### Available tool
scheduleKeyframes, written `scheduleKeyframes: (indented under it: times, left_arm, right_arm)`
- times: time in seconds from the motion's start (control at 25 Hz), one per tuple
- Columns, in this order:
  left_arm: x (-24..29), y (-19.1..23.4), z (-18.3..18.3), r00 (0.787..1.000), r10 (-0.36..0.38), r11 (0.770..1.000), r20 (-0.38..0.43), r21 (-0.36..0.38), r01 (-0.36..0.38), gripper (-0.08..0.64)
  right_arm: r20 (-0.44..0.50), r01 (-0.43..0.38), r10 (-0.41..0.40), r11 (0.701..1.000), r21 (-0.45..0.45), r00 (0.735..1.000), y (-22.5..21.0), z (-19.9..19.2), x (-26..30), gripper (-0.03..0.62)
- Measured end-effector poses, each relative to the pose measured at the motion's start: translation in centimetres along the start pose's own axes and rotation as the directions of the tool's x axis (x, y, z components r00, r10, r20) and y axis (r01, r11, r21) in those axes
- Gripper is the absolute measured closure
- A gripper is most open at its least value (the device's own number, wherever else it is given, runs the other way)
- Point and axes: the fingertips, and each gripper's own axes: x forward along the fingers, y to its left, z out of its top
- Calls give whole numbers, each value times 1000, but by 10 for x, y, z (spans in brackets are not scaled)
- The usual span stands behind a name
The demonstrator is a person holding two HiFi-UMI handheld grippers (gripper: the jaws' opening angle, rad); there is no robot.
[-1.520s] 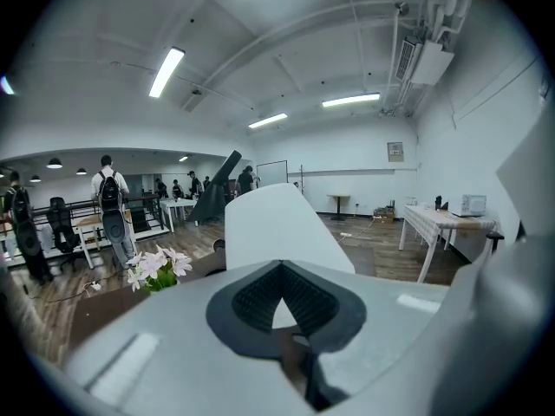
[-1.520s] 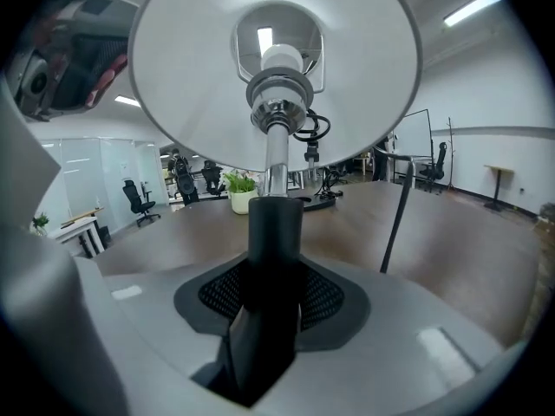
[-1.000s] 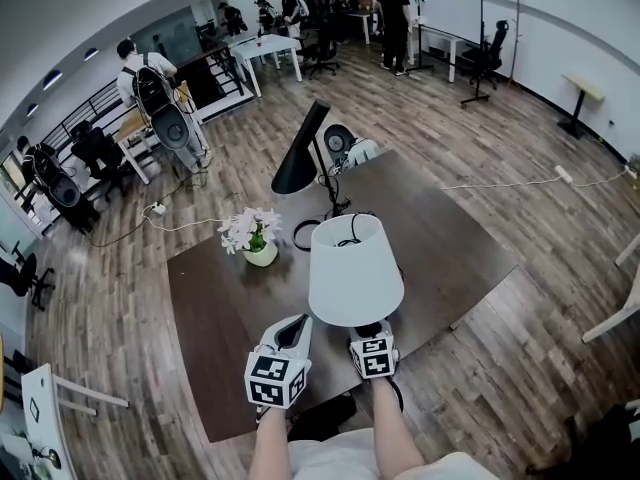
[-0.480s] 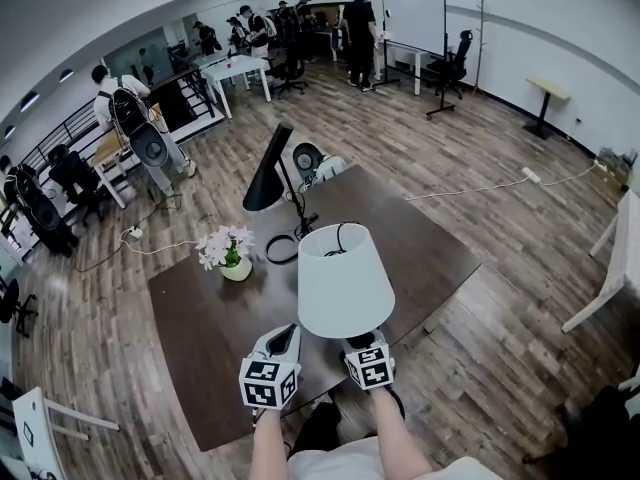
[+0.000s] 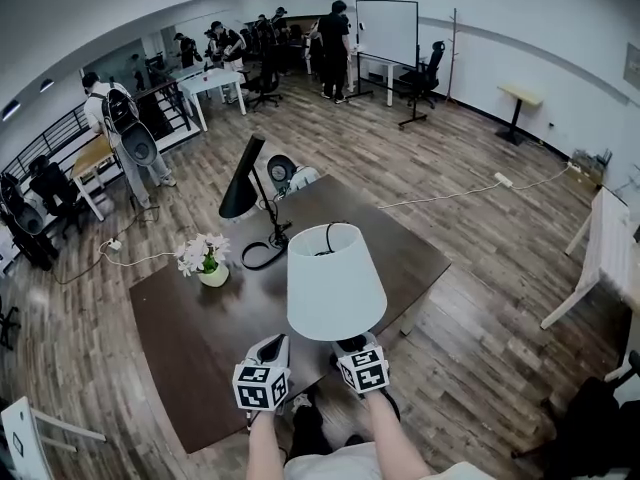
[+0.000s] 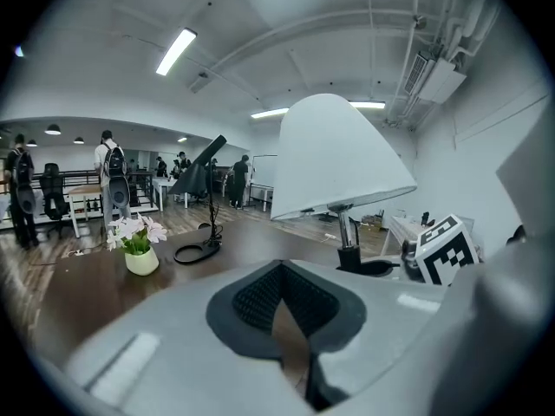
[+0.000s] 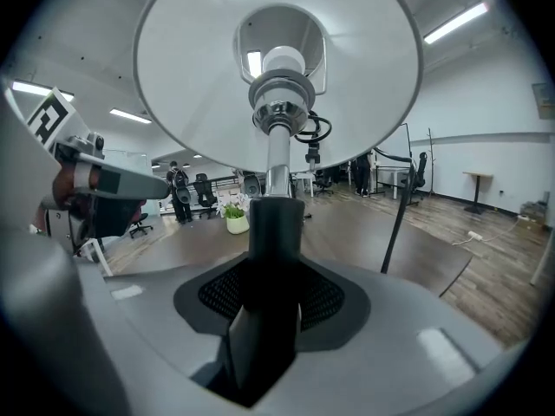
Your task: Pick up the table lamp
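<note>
Holding the table lamp (image 5: 335, 280) by the black bottom part of its pole, the right gripper (image 5: 350, 348) sits at the near edge of the brown tabletop (image 5: 200, 348). In the right gripper view its two jaws press on that black part from both sides. The silver pole and the white shade (image 7: 277, 68) go straight up above them, and a bulb (image 7: 282, 61) shows inside the shade. The lamp stands up straight over the near part of the tabletop. I cannot tell if its base touches the wood.

The left gripper (image 5: 273, 345) is just beside the right one, on its left. Its jaws are squeezed together at the tips and nothing is between them. In the left gripper view the lamp is up ahead and to the right.

Both grippers point away from the person and a little down. Two bare arms (image 5: 385, 433) reach out from the bottom of the head view, one behind each gripper.

A small pale flower pot (image 5: 213, 275) stands on the far left part of the tabletop. Pale flowers (image 5: 200, 252) with green leaves fill it. A black desk lamp (image 5: 243, 168) stands near the pot, by the far edge, with its dark shade tilted.
</note>
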Motion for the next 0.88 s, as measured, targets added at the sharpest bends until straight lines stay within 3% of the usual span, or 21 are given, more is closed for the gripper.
scheduleKeyframes:
  times: [0.44, 0.88]
  left_arm:
    - [-10, -24, -12, 1000, -17, 1000, -20, 14, 17, 560]
    - [10, -49, -18, 994, -90, 995, -60, 33, 93, 560]
  right_arm:
    - [23, 17, -18, 999, 35, 1000, -6, -7, -35, 414]
    - [32, 39, -41, 998, 53, 999, -11, -2, -48, 414]
